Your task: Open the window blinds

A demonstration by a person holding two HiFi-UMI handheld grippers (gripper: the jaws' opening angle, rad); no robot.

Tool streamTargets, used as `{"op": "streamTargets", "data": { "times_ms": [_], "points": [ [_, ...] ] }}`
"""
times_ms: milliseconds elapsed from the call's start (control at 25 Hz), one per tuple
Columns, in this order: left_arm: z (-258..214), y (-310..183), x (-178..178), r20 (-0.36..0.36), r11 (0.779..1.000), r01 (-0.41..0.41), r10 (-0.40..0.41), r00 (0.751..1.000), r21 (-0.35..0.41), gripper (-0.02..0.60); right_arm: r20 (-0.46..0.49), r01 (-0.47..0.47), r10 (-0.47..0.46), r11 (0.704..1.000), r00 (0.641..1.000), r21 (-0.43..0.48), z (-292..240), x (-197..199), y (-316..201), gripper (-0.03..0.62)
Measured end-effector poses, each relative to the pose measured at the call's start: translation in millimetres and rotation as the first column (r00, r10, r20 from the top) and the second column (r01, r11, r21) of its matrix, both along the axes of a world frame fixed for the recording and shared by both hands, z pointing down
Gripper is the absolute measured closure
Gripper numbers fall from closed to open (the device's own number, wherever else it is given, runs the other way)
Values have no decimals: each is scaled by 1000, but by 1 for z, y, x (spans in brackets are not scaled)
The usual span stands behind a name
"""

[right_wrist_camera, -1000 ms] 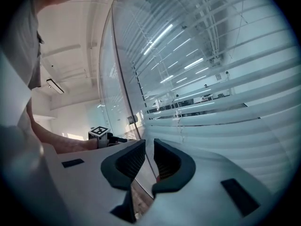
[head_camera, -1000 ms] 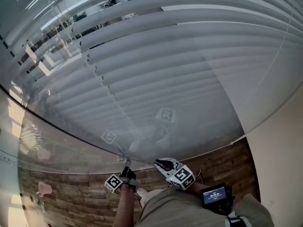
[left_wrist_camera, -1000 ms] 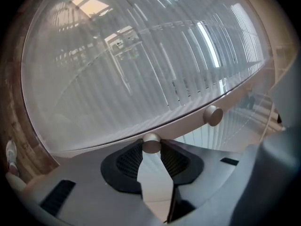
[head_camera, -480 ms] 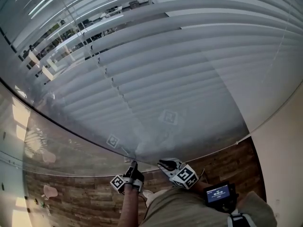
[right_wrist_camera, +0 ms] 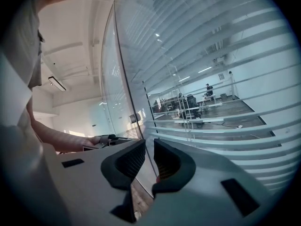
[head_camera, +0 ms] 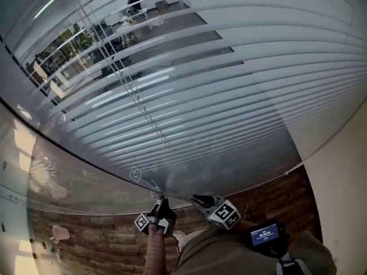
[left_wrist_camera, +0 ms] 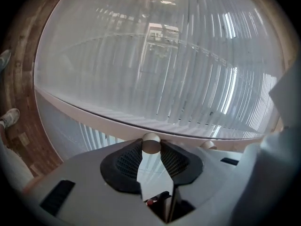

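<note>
White horizontal blinds [head_camera: 241,90] hang behind a glass pane, with their slats tilted so an office shows between them. In the left gripper view a small round white tilt knob [left_wrist_camera: 151,143] sits at the tips of my left gripper [left_wrist_camera: 151,148], clamped between the two dark pads. In the head view my left gripper [head_camera: 163,203] reaches the pane's lower edge. Just to its right, my right gripper [head_camera: 199,199] stays off the glass. In the right gripper view my right gripper [right_wrist_camera: 146,150] has a narrow gap between its pads with nothing in it.
A wood-plank floor [head_camera: 86,239] lies below the pane and a beige wall [head_camera: 344,176] stands at the right. A small screen device [head_camera: 264,233] hangs at the person's waist. Desks and people [head_camera: 117,24] are beyond the glass. A shoe [left_wrist_camera: 8,118] shows at left.
The slats have tilted from nearly closed to open, so the office beyond now shows through. My left gripper has rolled on the knob. The right gripper has not moved.
</note>
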State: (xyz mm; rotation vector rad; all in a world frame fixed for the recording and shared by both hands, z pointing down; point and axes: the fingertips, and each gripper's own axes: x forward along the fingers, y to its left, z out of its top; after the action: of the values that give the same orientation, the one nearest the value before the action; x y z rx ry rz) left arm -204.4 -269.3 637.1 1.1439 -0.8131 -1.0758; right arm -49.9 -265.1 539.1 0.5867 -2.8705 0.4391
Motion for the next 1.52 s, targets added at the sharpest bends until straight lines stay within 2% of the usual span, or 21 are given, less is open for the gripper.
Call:
{"op": "streamTargets", "data": {
  "times_ms": [160, 440, 520, 600, 640, 720, 760, 840, 960, 1000, 1040, 1160, 1240, 1360, 1520],
  "points": [
    [10, 4, 0, -53, 999, 42, -41, 998, 14, 448, -7, 1, -1, 1000, 1000, -2, 11, 2, 6, 542],
    [14, 10, 3, -54, 998, 38, -36, 998, 40, 448, -17, 17, -17, 1000, 1000, -6, 19, 6, 18, 542],
    [28, 23, 7, -1, 999, 36, -36, 999, 25, 448, -22, 21, -21, 1000, 1000, -12, 30, 14, 29, 542],
    [33, 22, 4, 141, 1000, 14, -14, 990, 2, 448, -22, 18, -18, 1000, 1000, -8, 35, 14, 27, 542],
    [24, 14, 1, 220, 1000, -7, 5, 976, 7, 441, -20, 14, -14, 1000, 1000, 0, 31, 10, 19, 542],
    [-2, 2, 1, 354, 998, -49, 36, 935, 27, 384, -13, 13, -13, 1000, 1000, 9, 22, 3, 9, 542],
    [-11, 3, 3, 411, 998, -58, 41, 911, 29, 364, -12, 14, -14, 1000, 1000, 5, 20, 1, 10, 542],
    [-18, 11, 2, 517, 999, -40, 23, 855, 20, 362, -13, 15, -15, 1000, 1000, -5, 23, 1, 12, 542],
    [-28, 23, -10, 657, 1000, 18, -22, 754, 14, 362, -17, 13, -14, 1000, 1000, -8, 26, 3, 12, 542],
    [-36, 26, -12, 687, 999, 30, -35, 726, 20, 362, -18, 13, -14, 1000, 1000, -9, 26, 3, 12, 542],
    [-47, 28, -11, 695, 998, 34, -56, 717, 45, 362, -19, 15, -15, 1000, 1000, -10, 26, 2, 12, 542],
    [-87, 24, -4, 651, 984, 20, -131, 748, 175, 362, -16, 23, -23, 1000, 1000, -13, 22, -1, 12, 542],
    [-103, 19, -4, 609, 976, 28, -159, 777, 218, 362, -14, 26, -27, 1000, 1000, -11, 20, -2, 12, 542],
    [-105, 11, -5, 559, 977, 58, -166, 813, 205, 362, -11, 32, -32, 999, 999, -9, 21, -2, 16, 542],
    [-96, 6, -8, 545, 982, 94, -170, 821, 165, 365, -10, 39, -39, 999, 999, 3, 21, -3, 18, 542]
  ]
}}
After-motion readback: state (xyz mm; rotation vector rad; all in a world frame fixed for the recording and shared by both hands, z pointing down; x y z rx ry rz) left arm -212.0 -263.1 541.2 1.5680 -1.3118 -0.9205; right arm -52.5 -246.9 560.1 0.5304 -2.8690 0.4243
